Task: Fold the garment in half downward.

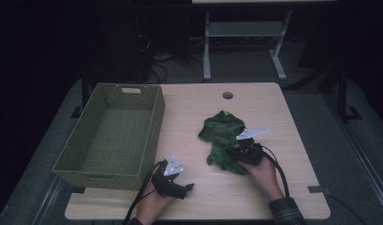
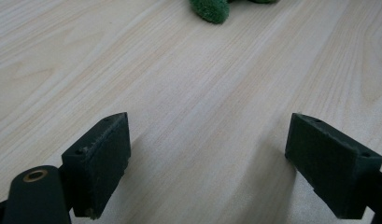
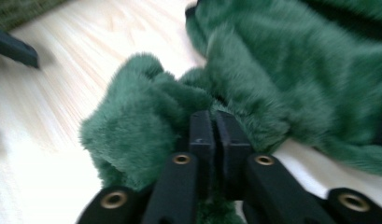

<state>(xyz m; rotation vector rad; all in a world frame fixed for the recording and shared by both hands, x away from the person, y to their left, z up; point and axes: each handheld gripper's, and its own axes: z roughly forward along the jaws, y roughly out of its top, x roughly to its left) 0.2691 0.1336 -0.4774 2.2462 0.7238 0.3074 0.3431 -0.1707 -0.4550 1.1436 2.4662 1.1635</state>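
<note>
Basket (image 1: 109, 136), green woven, rectangular, open-topped, at left side of desk (image 1: 273, 187), with cut-out handle in far wall.

Left hand-held gripper (image 1: 187, 187), at near desk edge just right of basket's near corner, held in left hand (image 1: 154, 204); grey three-cornered plate on top. Jaws spread wide in left gripper view, bare wood between them, nothing held; only a tip of green plush at that view's top edge (image 2: 209, 9), well apart from the jaws.

Green plush item (image 1: 222, 138), fuzzy and crumpled, lying right of desk centre, a small bright green tag at its far end.

Right hand-held gripper (image 1: 233, 151), held in right hand (image 1: 264, 176), plaid sleeve at wrist, at near right edge of plush item. Jaws pressed together in right gripper view (image 3: 215, 140), pinching a fold of green fur; remainder of plush (image 3: 291, 70) spread beyond and to the right.

Round hole (image 1: 227, 95) in desk near far edge.
</note>
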